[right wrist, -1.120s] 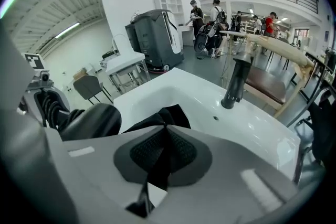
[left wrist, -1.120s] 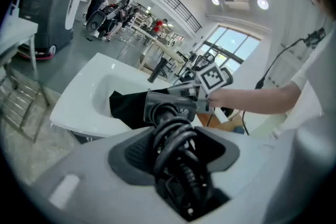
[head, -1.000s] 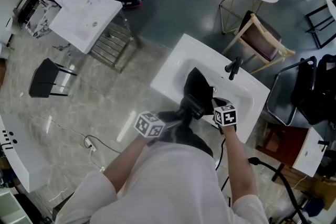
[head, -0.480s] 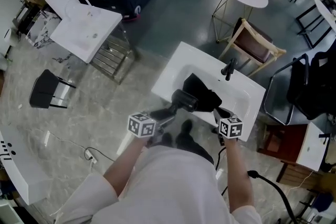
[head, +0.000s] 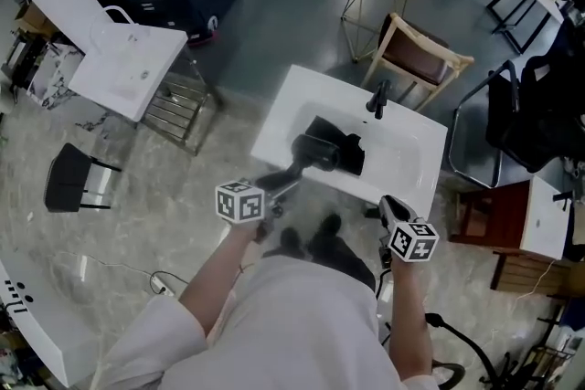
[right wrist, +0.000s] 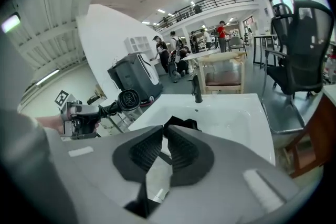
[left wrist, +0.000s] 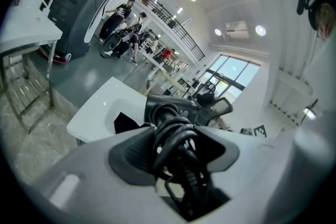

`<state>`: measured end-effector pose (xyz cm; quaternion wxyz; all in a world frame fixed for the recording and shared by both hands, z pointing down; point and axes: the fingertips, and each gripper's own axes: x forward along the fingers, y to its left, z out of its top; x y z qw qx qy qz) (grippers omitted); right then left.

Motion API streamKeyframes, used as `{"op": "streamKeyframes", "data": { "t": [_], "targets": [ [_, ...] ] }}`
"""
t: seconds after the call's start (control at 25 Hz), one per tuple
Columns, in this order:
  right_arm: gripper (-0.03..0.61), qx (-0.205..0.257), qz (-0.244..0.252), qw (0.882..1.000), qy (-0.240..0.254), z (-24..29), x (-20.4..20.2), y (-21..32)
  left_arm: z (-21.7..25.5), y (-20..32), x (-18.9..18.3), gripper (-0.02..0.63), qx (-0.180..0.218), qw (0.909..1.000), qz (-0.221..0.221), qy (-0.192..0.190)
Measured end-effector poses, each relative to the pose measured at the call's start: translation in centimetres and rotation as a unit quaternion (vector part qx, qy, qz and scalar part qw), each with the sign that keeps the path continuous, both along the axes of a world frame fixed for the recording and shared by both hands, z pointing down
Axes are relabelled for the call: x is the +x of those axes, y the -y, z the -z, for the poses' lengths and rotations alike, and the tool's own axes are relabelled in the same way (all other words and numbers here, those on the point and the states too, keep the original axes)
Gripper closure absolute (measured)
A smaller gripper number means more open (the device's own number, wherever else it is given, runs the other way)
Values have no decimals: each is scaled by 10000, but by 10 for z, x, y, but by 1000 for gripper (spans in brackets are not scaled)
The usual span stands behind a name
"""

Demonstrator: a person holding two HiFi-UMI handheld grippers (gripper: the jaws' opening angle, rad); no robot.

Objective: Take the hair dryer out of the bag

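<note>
The hair dryer (head: 315, 152) sits at the centre of the head view, its barrel over the basin and its handle slanting down and left. In the right gripper view it hangs at middle left, in the air and apart from the bag (head: 347, 149), so we judge it already out. The bag lies slack and black in the basin, just right of the barrel.

The left gripper (head: 283, 184) has its jaws spread wide round the handle, with the cord coiled over it, and the pads press on that bundle. The left gripper view shows the coils bulging between the pads, so part of the hold is on cord, not on hard plastic.

What remains, as we read it, is to carry the dryer clear and put it down. To do that well we should keep the left jaws clamped as they are, move slowly so the heavy barrel does not swing on the cord-wrapped handle, and watch for a loose loop catching the faucet (head: 377, 96) or the bag's mouth. A flat part of the white sink (head: 291, 98) rim looks like the nearest resting place.

The right gripper (head: 391, 207) is at lower right of the head view, off the sink's near edge. Its jaws have just been closing and stand almost together, a thin slit between them and nothing in it. It could steady the bag if the cord drags it.
</note>
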<state>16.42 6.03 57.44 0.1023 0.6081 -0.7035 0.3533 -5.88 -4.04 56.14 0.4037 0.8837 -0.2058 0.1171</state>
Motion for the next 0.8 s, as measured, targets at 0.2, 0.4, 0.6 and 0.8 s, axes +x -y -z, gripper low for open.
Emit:
{"op": "streamKeyframes", "data": {
  "t": [0.2, 0.4, 0.6, 0.8],
  "targets": [
    [545, 242, -254, 9993, 138, 18, 15, -17, 10, -9, 13, 380, -25, 9999, 32, -138],
    [545, 456, -462, 9975, 266, 36, 45, -35, 23, -19, 28, 380, -68, 9993, 229, -289],
    [557, 573, -600, 9952, 519, 42, 83, -62, 32, -33, 53, 380, -127, 9984, 431, -351],
    [572, 817, -625, 9928, 613, 54, 105, -75, 39, -42, 67, 380, -186, 9967, 597, -522]
  ]
}}
